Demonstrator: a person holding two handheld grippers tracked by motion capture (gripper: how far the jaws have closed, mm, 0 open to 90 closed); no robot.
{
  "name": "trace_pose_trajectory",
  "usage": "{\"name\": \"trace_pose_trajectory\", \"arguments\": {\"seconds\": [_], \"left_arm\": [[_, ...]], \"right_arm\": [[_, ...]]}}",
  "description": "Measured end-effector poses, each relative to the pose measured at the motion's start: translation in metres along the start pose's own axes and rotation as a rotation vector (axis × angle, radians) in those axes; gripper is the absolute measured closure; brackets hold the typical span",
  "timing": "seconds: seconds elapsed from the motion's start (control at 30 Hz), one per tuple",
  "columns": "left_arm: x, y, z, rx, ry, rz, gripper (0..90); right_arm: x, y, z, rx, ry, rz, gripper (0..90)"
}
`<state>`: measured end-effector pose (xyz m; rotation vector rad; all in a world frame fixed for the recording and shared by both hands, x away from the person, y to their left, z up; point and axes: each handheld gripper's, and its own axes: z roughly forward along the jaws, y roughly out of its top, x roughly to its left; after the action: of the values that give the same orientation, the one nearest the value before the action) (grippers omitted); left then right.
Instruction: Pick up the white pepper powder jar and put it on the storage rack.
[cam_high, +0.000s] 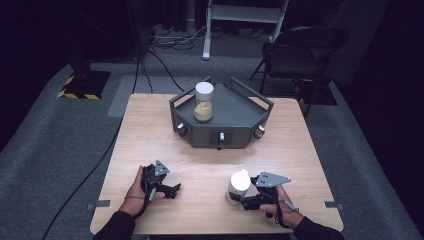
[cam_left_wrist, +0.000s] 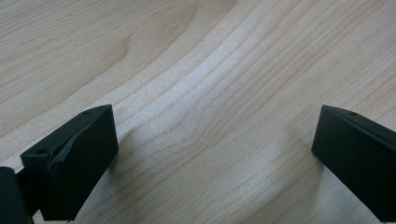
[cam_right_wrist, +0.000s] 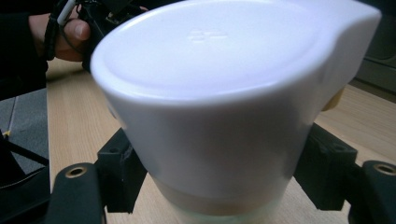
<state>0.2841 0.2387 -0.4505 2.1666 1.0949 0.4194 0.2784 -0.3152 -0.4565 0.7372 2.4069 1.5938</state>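
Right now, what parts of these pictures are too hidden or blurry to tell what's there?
- Right gripper view: the near jar is so close that its white lid hides what is inside, and its base is cut off at the bottom edge.
- High view: the tray's front knobs are too small to read.
- Left gripper view: the bare table between the open left tongs; whatever stands farther off is out of frame.

A light wooden table (cam_high: 210, 170) stands on grey carpet. On it rest 1 dark grey angular tray (cam_high: 235, 107) at the far middle and 1 white-capped jar (cam_high: 238, 186) near the front right.
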Motion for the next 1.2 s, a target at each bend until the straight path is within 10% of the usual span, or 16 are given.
{"name": "trace_pose_trajectory", "arguments": {"seconds": [1.2], "left_arm": [[0.000, 0.000, 0.000, -0.001, 0.000, -0.001, 0.0]], "right_arm": [[0.014, 0.051, -0.033, -0.106, -0.278, 0.054, 28.4]]}}
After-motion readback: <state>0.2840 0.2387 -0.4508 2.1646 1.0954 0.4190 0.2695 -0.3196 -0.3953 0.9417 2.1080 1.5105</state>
